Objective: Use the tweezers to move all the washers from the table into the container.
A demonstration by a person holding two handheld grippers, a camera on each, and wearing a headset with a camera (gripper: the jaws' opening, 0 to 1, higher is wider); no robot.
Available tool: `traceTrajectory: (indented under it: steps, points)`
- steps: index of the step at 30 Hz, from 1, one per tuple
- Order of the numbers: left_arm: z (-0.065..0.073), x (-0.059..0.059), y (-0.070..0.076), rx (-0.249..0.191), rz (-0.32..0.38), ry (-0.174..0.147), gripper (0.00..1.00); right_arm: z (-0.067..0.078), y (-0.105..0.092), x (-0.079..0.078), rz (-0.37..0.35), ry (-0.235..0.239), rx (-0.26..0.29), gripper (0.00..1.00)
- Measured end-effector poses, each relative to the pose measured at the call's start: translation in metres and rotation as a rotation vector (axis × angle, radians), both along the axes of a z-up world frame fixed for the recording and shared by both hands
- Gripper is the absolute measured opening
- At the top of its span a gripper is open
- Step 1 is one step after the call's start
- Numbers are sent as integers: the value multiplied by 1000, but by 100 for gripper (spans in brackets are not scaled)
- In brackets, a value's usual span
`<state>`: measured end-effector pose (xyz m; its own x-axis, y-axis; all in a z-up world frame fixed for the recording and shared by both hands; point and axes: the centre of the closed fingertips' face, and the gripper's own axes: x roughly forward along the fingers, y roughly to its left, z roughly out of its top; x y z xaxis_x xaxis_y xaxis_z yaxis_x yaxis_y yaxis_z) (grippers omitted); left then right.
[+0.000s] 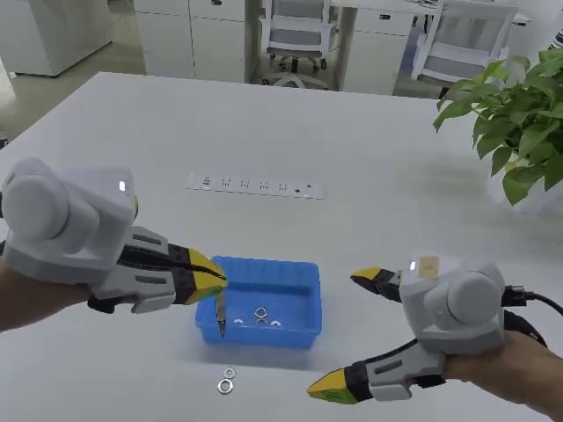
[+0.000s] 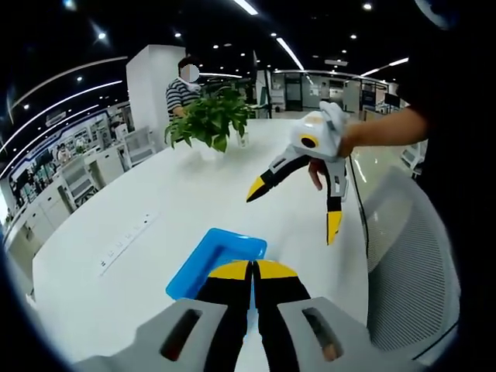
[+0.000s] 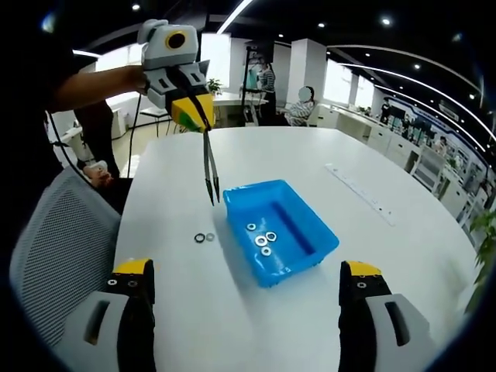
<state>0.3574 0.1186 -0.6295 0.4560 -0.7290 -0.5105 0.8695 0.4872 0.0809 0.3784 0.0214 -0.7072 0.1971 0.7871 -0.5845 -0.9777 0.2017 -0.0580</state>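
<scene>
The head view looks steeply down over the table (image 1: pixel 369 141) from close by. Both gripper views face each other across it, and all three share the blue container (image 1: pixel 264 286).

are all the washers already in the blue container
No, two washers lie on the table just outside the blue container.

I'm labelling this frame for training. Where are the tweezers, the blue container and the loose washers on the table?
tweezers (image 3: pixel 209 167), right gripper view, mid-length of the arms.
blue container (image 3: pixel 306 263), right gripper view, its near outer wall.
loose washers on the table (image 3: pixel 199 238), right gripper view, one washer of the pair.
</scene>
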Motion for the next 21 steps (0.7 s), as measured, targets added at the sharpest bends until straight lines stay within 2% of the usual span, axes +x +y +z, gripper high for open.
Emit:
traceTrajectory:
  steps: [10,15,21]
  points:
    - [-13,-16,-7,-1,-38,10,5,-6,-4,-12,7,21,-1,100]
    - [-20,-22,-11,1,-58,15,5,-9,-4,-14,7,26,-5,100]
    - [-22,-26,-16,-11,-83,13,5,-12,-4,-18,7,31,-9,100]
